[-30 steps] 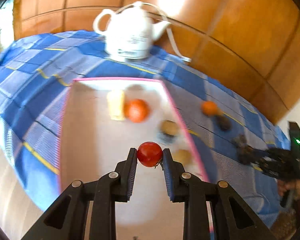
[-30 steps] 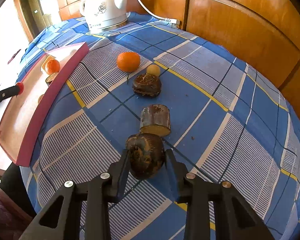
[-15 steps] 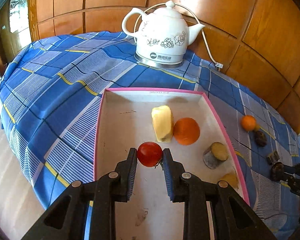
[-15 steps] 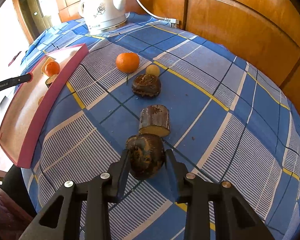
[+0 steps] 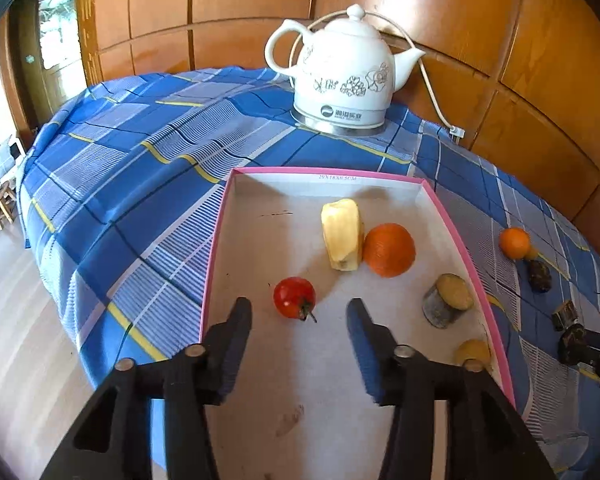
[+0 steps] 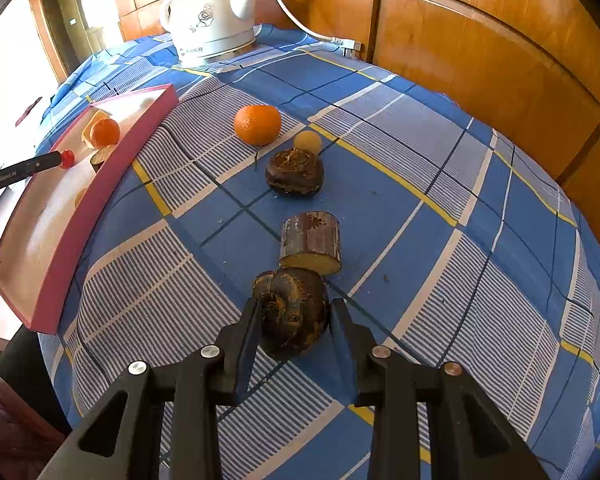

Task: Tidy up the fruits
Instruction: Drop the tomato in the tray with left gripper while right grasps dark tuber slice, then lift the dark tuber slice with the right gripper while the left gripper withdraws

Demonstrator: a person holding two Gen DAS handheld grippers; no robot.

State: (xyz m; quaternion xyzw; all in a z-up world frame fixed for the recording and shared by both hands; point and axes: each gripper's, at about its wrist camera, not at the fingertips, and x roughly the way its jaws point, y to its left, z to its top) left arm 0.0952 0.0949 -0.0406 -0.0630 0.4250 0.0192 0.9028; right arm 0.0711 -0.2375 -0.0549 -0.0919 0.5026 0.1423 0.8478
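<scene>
A red tomato [image 5: 294, 297] lies on the floor of the pink-rimmed white tray [image 5: 328, 170], between the fingers of my left gripper [image 5: 299, 312]. Its jaws are opening and neither pad touches the tomato. Beyond it in the tray lie a pale yellow fruit piece [image 5: 342, 234], an orange [image 5: 389, 250], a cut cane piece [image 5: 447, 300] and a small yellow fruit [image 5: 473, 352]. My right gripper [image 6: 296, 312] is shut on a dark brown round fruit [image 6: 292, 296] resting on the blue checked cloth. Ahead of it are a cane piece [image 6: 311, 242], another dark fruit [image 6: 294, 172], a small yellow ball [image 6: 308, 141] and an orange [image 6: 257, 124].
A white ceramic kettle [image 5: 342, 80] with a cord stands behind the tray, near the wooden wall panels. The tray's pink wall [image 6: 52, 280] lies to the left of my right gripper. The cloth drops off the table edge at the left, with floor below.
My left gripper's jaws have spread apart and let go of the tomato, which now rests on the tray floor. The right gripper and its dark fruit have not moved.
</scene>
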